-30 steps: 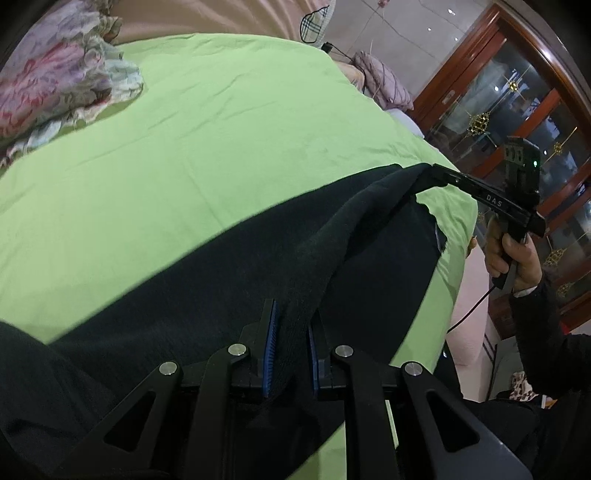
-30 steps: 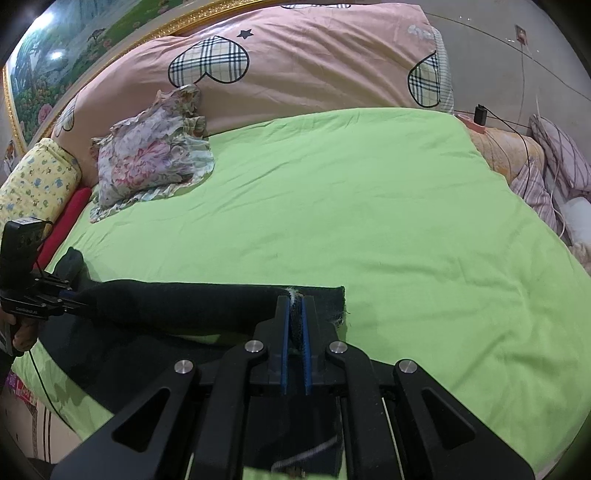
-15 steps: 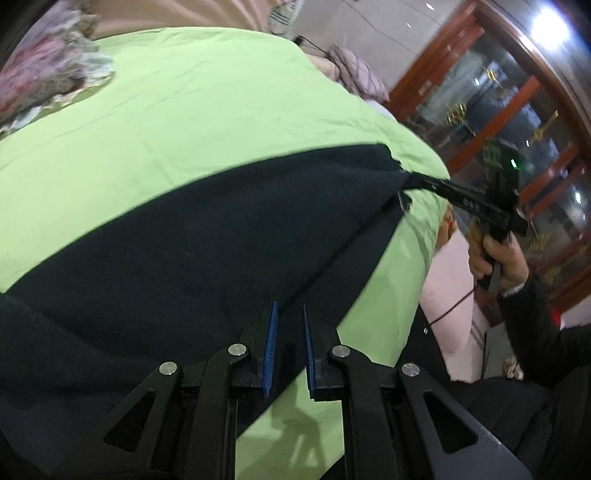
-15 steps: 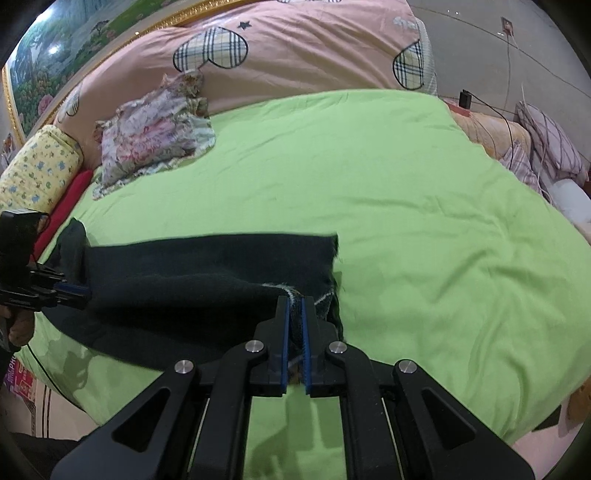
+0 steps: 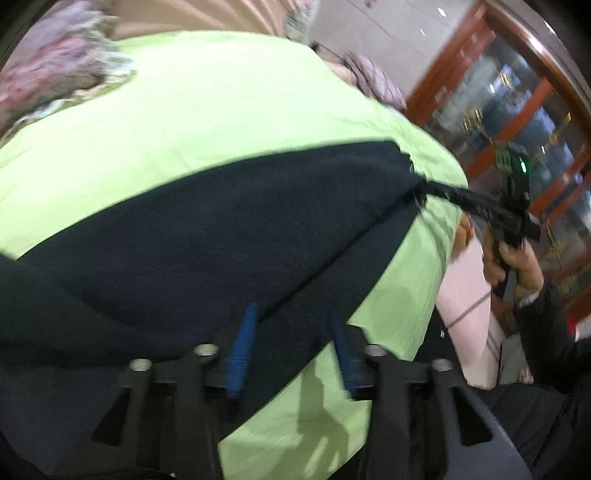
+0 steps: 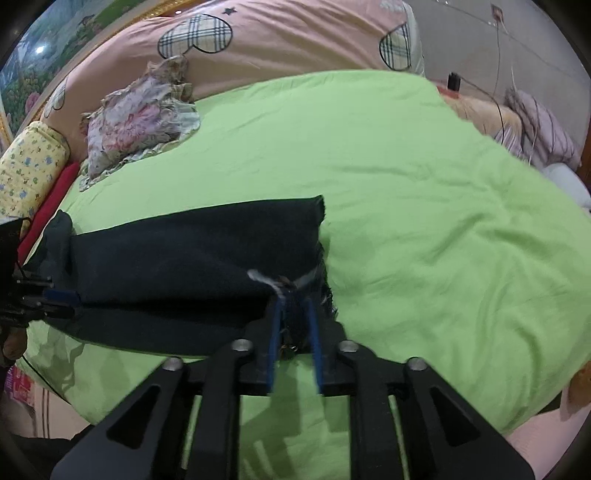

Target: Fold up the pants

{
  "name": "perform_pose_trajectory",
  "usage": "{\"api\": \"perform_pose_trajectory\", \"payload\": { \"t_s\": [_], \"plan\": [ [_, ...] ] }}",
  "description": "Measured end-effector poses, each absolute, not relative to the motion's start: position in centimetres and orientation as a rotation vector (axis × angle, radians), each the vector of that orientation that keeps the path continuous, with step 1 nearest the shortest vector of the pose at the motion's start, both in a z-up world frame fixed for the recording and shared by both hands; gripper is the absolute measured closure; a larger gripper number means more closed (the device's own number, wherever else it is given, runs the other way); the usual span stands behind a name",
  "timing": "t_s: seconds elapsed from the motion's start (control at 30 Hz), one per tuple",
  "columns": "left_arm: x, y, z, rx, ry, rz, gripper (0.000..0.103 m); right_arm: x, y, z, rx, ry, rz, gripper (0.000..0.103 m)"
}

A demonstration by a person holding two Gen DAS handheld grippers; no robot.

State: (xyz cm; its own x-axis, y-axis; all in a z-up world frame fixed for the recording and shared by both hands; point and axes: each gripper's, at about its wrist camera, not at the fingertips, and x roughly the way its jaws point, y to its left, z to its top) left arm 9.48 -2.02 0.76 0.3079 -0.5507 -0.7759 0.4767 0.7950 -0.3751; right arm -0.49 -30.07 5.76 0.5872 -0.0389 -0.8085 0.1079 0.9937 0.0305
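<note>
Dark navy pants (image 5: 207,236) lie folded lengthwise on a green bed sheet (image 5: 207,99), near its front edge. My left gripper (image 5: 291,314) has its blue pads spread apart over the near end of the pants and holds nothing. My right gripper (image 6: 293,295) is partly open; the hem corner of the pants (image 6: 192,254) still sits between its blue pads. The right gripper also shows in the left wrist view (image 5: 424,190), at the far hem. The left gripper shows at the left edge of the right wrist view (image 6: 61,295).
A floral cushion (image 6: 136,122) lies at the back left of the green sheet (image 6: 406,184). A pink duvet with plaid hearts (image 6: 277,33) runs along the headboard. A yellow bolster (image 6: 26,166) sits at the left. A wooden glass cabinet (image 5: 517,96) stands beyond the bed's right side.
The pants came down from being held stretched in the air to lying flat on the sheet. Both grippers have opened; the left has let go and the right has loosened around the hem.
</note>
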Motion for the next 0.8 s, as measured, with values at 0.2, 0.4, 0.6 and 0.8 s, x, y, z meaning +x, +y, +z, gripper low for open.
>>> {"api": "perform_pose_trajectory", "payload": {
  "t_s": [0.2,0.4,0.6,0.8],
  "plan": [
    [9.1,3.1,0.9,-0.27,1.012,-0.522,0.046,-1.2,-28.8,8.3,0.131,0.842,-0.054,0.044],
    [9.4,9.6,1.4,-0.425,0.962,-0.364,0.04,1.1,-25.0,7.8,0.199,0.855,0.084,0.044],
    [9.3,16.9,3.0,-0.5,0.89,-0.212,0.035,3.3,-19.3,6.4,0.193,0.894,0.232,0.044],
    [8.7,22.7,3.7,-0.548,0.852,-0.119,0.032,5.2,-14.1,5.1,0.165,0.93,0.35,0.044]
  ]
}}
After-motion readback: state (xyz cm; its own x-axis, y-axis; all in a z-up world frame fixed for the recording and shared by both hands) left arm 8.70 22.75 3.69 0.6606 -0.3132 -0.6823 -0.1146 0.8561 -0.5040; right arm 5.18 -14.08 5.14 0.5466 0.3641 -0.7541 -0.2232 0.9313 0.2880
